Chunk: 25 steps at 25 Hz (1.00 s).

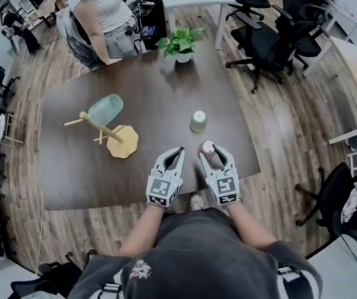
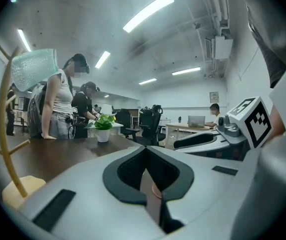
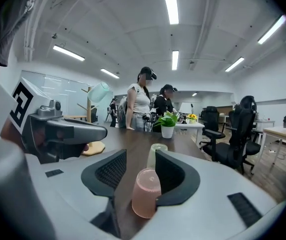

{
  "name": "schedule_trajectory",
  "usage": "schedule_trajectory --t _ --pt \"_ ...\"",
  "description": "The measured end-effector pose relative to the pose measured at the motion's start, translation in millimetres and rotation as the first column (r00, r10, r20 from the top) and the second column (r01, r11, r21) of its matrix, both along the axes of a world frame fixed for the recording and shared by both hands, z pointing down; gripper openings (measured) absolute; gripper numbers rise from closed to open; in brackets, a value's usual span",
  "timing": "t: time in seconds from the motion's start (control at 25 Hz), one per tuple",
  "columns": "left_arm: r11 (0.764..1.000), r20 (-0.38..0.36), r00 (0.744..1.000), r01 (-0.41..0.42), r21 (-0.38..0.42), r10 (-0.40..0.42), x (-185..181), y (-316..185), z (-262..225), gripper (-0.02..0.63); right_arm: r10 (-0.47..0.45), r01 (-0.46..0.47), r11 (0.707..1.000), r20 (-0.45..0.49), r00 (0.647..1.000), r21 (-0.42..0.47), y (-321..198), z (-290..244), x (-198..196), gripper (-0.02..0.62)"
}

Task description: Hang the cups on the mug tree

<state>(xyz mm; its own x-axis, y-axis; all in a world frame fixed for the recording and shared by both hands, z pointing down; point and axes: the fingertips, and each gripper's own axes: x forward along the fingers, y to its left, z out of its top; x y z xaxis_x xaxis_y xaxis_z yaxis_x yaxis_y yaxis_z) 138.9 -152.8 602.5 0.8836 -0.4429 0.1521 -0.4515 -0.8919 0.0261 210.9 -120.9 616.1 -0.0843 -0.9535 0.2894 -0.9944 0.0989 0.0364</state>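
shirt [image 1: 197, 251]: dark grey, short sleeves, small white picture
left gripper [image 1: 174, 152]: light grey, black pads
right gripper [image 1: 214, 149]: same colours
cube [image 1: 161, 190]: black-and-white squares, one on each gripper

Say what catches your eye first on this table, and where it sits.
A mint-green cup hangs on the wooden mug tree at the left of the dark table. A pale green cup stands mid-table. Near the front edge, a pink cup stands between the open jaws of the right gripper.
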Motion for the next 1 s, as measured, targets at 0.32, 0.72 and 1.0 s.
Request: schedule_trajectory --t 0.32,0.72,1.0 --pt "1.000 0.016 1.000 0.026 -0.017 -0.026 5.0 -7.3 11.9 0.000 0.016 -0.014 0.995 0.023 1.000 -0.096 -4.5 36.6 15.8 0.306" --pt "0.996 0.035 0.996 0.085 -0.032 -0.084 -3.1 -25.3 22.0 0.000 0.010 -0.006 0.981 0.022 1.000 -0.192 -14.8 84.5 29.8 0.322" --pt "0.993 0.040 0.993 0.112 -0.029 -0.111 -10.2 -30.3 21.6 0.000 -0.016 0.021 0.985 0.031 0.999 -0.171 -16.6 81.0 28.0 0.308"
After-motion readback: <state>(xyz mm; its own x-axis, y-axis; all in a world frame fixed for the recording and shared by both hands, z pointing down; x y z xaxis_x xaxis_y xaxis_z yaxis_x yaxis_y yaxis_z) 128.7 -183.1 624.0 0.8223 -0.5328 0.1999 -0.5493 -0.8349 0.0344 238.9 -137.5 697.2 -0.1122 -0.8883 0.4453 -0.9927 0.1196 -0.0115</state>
